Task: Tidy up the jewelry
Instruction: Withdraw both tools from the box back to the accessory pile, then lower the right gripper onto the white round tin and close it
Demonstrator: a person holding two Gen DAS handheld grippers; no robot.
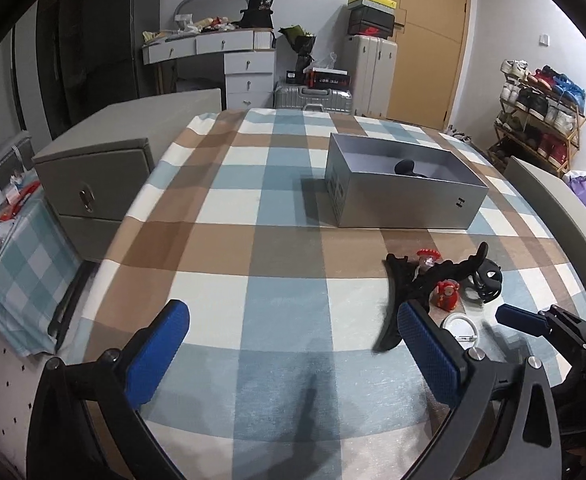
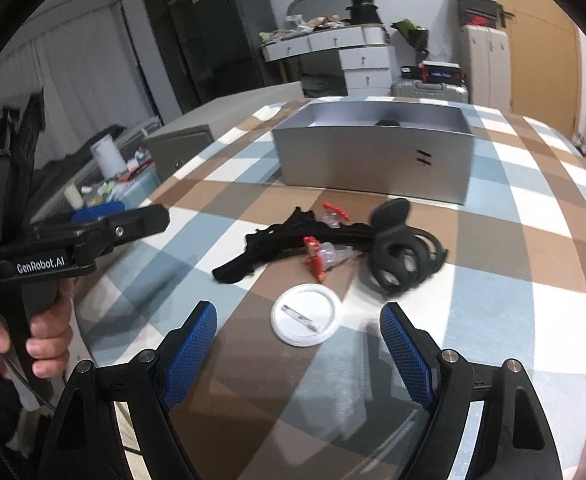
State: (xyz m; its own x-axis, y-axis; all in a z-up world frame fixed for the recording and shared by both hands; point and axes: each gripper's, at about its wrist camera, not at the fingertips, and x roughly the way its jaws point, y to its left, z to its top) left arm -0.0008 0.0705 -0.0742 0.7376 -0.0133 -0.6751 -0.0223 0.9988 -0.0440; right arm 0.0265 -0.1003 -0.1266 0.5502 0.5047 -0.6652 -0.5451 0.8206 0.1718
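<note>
Left wrist view: the left claw (image 1: 293, 344) hovers low over the checked counter (image 1: 221, 208), its blue pads spread wide with nothing between them. Near the right pad lies a small heap of accessories: a long black curved hair clip (image 1: 417, 292), a red-topped clear trinket (image 1: 428, 257) on its far side, a small red figure charm (image 1: 447, 295) just right of it, a black ring-shaped clip (image 1: 487, 280) further right, and a white round badge (image 1: 460, 326) nearest the camera, partly hidden by the pad. Beyond the heap stands an open grey box (image 1: 405, 200) with something dark inside. One blue pad of the right claw (image 1: 521, 320) enters from the right edge, close to the badge.

Right wrist view: the right claw (image 2: 299, 346) is also wide and holds nothing, poised just near of the white round badge (image 2: 306, 320), which lies back-up with its pin showing. Further off are the black hair clip (image 2: 269, 248), the red charm (image 2: 313, 258) touching it, the red-topped trinket (image 2: 335, 216) and the black ring-shaped clip (image 2: 401, 256) to the right. The grey box (image 2: 373, 160) sits beyond them. At left, a hand (image 2: 49, 332) grips the handle of the left claw (image 2: 105, 216), which is level and points right.
</note>
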